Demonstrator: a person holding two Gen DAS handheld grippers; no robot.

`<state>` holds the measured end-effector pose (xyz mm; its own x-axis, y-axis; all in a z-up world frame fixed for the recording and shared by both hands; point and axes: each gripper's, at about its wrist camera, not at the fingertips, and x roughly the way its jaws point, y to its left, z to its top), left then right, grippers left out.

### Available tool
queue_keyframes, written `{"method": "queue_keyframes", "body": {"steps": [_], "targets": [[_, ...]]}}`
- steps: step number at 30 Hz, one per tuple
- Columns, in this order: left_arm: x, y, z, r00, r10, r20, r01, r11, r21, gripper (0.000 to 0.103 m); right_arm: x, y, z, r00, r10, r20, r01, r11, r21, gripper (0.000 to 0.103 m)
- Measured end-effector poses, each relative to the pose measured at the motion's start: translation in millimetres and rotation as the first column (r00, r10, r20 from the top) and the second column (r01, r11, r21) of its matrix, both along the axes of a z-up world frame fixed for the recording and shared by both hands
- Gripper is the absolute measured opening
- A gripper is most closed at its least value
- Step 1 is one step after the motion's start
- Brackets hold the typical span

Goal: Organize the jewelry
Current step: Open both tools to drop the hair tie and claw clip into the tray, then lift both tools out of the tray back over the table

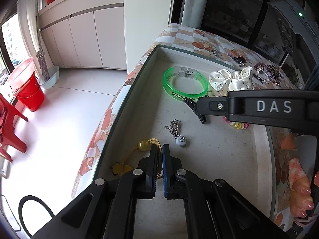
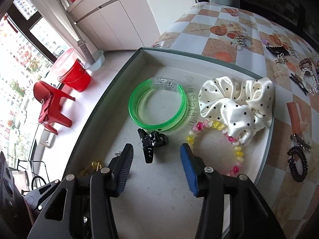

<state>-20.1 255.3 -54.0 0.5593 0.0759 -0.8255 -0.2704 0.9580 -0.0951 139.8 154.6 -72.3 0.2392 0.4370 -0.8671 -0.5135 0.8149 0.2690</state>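
A grey tray (image 1: 151, 103) (image 2: 171, 199) lies on the table. In it are a green bangle (image 1: 185, 84) (image 2: 157, 104), a white polka-dot scrunchie (image 1: 231, 79) (image 2: 237, 103), a pink-yellow spiral hair tie (image 2: 219, 145), a black claw clip (image 2: 150, 141) (image 1: 194, 108), a silver chain with a white pendant (image 1: 176, 131) and a gold cord with a bead (image 1: 144, 145). My left gripper (image 1: 159, 149) is shut on the gold cord. My right gripper (image 2: 156, 153) is open, with the black clip lying on the tray between its fingers.
Several loose hair ties and clips (image 2: 303, 79) lie on the patterned tablecloth (image 2: 219, 31) right of the tray; a dark spiral hair tie (image 2: 298, 165) lies close by. A red bucket (image 2: 76, 77) and a red stool (image 2: 51, 105) stand on the floor at left.
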Motion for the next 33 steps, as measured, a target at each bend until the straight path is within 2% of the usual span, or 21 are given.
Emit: {"method": "queue_keyframes", "body": {"steps": [9,20,26,33], "targets": [[-2,-13,17,0.999,-0.004,0.033,0.002,0.998,0.066,0.007,-17,-52,36,0.993,-0.098,0.069,0.094,0.993,0.068,0.061],[-3,-29,30,0.999,-0.035,0.039,0.033,0.998,0.060,0.007,-34,-133,49,0.973,-0.213,0.086,0.200,0.971,0.133,0.070],[-1,-45,48,0.996,-0.053,0.067,0.048,0.996,0.074,0.007,-41,-188,50,0.952,-0.294,0.086,0.277,0.947,0.163,0.071],[6,-67,58,0.993,-0.082,0.084,0.077,0.995,0.060,0.007,-42,-255,44,0.908,-0.414,0.067,0.396,0.899,0.186,0.075]]}}
